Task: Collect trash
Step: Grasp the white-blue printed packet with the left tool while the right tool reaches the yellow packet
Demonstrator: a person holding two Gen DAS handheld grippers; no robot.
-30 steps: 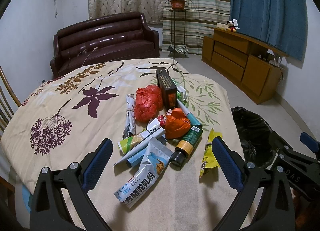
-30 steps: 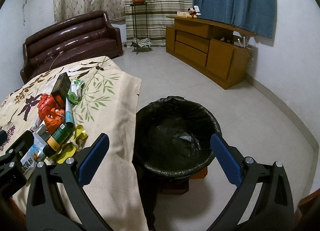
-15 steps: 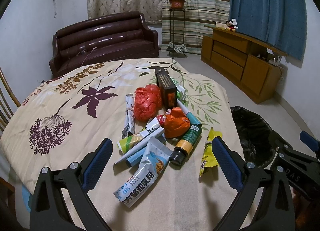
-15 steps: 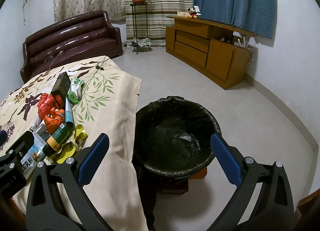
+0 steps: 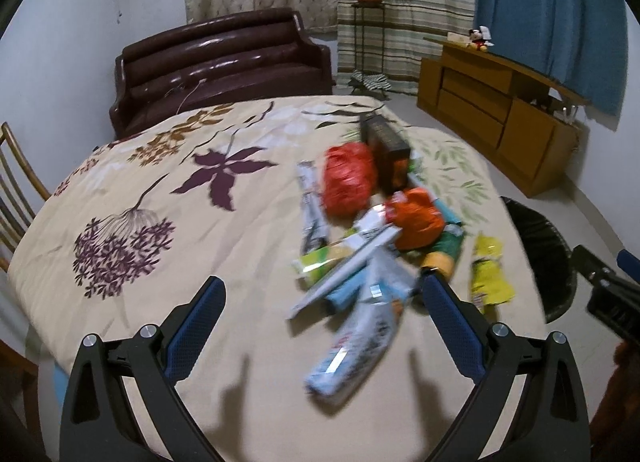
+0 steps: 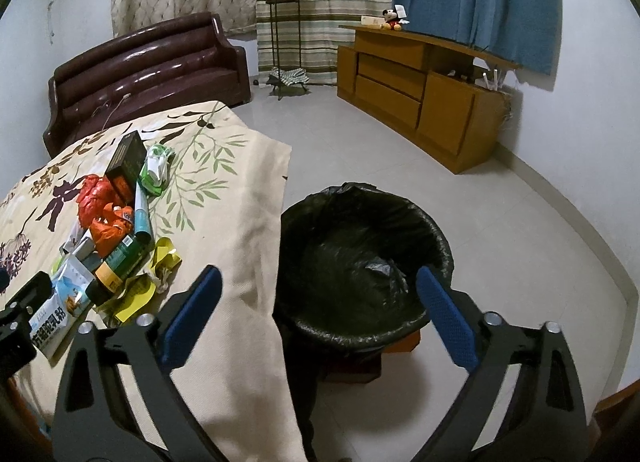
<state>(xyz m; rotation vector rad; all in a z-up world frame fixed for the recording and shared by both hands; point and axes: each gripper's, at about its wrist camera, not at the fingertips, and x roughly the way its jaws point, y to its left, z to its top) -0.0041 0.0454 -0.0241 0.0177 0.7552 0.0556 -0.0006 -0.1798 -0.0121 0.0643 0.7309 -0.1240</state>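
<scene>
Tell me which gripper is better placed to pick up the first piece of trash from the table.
Left. The open left gripper points at the blue-and-white powder pouch lying near its fingers on the floral tablecloth. The open right gripper faces the black-lined trash bin, off the table.

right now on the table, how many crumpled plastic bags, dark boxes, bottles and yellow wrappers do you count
crumpled plastic bags: 2, the red bag and the orange bag
dark box: 1
bottle: 1
yellow wrapper: 1
total: 5

"骆驼乳粉" on milk powder pouch (image 6: 60, 312)
</scene>
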